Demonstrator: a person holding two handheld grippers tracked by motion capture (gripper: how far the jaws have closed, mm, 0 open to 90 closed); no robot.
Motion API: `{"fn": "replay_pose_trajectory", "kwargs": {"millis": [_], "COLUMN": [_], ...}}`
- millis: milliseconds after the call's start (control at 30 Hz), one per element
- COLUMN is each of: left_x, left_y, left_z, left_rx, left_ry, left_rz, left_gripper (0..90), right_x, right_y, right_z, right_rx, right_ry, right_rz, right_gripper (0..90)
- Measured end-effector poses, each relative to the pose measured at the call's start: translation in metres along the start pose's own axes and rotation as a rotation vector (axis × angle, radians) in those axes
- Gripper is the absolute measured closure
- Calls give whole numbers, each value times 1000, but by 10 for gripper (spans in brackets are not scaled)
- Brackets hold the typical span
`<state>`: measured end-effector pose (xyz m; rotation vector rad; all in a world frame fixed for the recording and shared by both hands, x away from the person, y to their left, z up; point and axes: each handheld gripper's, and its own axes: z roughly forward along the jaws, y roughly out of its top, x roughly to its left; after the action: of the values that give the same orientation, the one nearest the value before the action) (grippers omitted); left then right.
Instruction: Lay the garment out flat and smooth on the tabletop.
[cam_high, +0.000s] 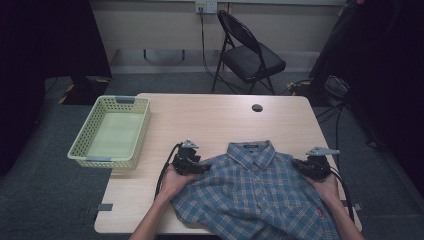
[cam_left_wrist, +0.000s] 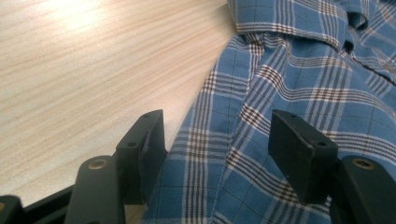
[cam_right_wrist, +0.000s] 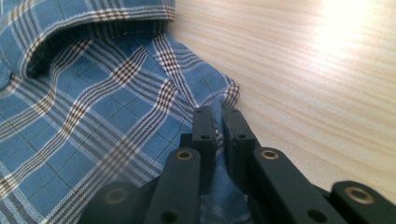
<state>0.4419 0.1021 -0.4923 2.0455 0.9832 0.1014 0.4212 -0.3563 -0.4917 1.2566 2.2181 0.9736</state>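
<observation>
A blue plaid shirt (cam_high: 255, 190) lies flat on the wooden table (cam_high: 210, 117), collar pointing away from me. My left gripper (cam_high: 204, 167) rests at the shirt's left shoulder. In the left gripper view its jaws stand wide apart over the shirt (cam_left_wrist: 289, 93), with the gripper (cam_left_wrist: 217, 140) straddling the shoulder edge and holding nothing. My right gripper (cam_high: 299, 164) is at the right shoulder. In the right gripper view its jaws are pinched on a fold of the shirt (cam_right_wrist: 93, 112), the gripper (cam_right_wrist: 218, 122) clamping the shoulder edge.
A pale green plastic basket (cam_high: 111, 131) sits on the table's left edge, overhanging it. A round cable hole (cam_high: 257, 107) is in the tabletop near the back. A black folding chair (cam_high: 247, 52) stands behind the table. Bare wood lies between basket and shirt.
</observation>
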Motion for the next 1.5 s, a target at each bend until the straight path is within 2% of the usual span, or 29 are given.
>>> {"fn": "replay_pose_trajectory", "kwargs": {"millis": [167, 233, 300, 400, 433, 600, 667, 733, 833, 900, 1233, 1400, 1500], "left_x": [-2, -6, -13, -24, -26, -30, -32, -31, -30, -29, -22, -19, -17], "left_y": [-1, -1, -1, -3, -4, -6, -7, -7, -7, -7, -8, -8, -8], "left_z": [1, 2, 4, 7, 7, 6, 6, 6, 6, 6, 5, 4, 3], "left_rx": [-6, 3, 16, 33, 36, 22, 16, 13, 4, 4, -1, 3, 3], "left_ry": [17, 34, 71, 143, 138, 130, 114, 104, 103, 93, 46, 19, 9], "left_rz": [17, 54, 98, 202, 205, 207, 214, 214, 194, 187, 132, 119, 113], "left_gripper": [369, 371, 373, 387, 408, 506, 605, 653, 763, 802, 843, 844, 844], "right_x": [-1, 0, 0, -1, -1, -1, -1, -2, -2, -2, -2, -3, -2], "right_y": [-2, -1, -2, -2, -2, -2, -2, -2, -2, -3, -4, -8, -8], "right_z": [0, 0, 0, 0, 0, 0, 0, 0, 0, 0, -2, -4, -5], "right_rx": [-11, -11, -12, -14, -15, -16, -16, -16, -17, -17, -14, -21, -18], "right_ry": [6, 2, 2, 6, 7, 11, 11, 11, 12, 13, 28, 65, 76], "right_rz": [5, 7, 13, 25, 28, 39, 41, 44, 44, 47, 74, 128, 135], "right_gripper": [857, 856, 856, 855, 855, 855, 854, 854, 855, 854, 857, 859, 859]}}
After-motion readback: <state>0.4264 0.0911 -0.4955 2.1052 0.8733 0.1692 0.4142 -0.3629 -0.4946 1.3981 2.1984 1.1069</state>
